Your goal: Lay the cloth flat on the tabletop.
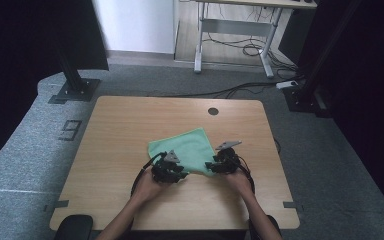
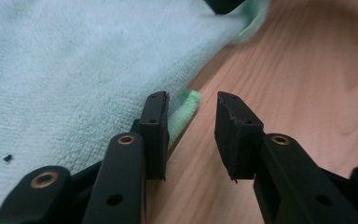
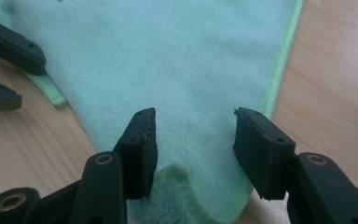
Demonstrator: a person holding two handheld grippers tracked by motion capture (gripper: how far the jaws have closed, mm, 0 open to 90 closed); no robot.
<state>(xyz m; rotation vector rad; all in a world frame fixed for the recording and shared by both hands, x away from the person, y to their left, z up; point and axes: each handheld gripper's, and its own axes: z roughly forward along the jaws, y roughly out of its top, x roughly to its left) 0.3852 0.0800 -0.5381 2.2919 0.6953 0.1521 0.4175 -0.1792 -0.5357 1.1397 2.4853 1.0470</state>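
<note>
One wooden table (image 1: 130, 125) is seen, bare toward its far and left edges; one green cloth (image 1: 185, 147) is laid flat near its middle; two grippers are set at the cloth's near corners; the left gripper (image 2: 192, 126) is spread, its jaws astride the cloth's edge, nothing pinched; the right gripper (image 3: 195, 140) is spread over a lifted corner, unpinched.

Soft, even light is falling on the worktop (image 1: 130, 125) while dark curtains are flanking it at nine and three o'clock; both gripper views are blurring toward twelve o'clock.
</note>
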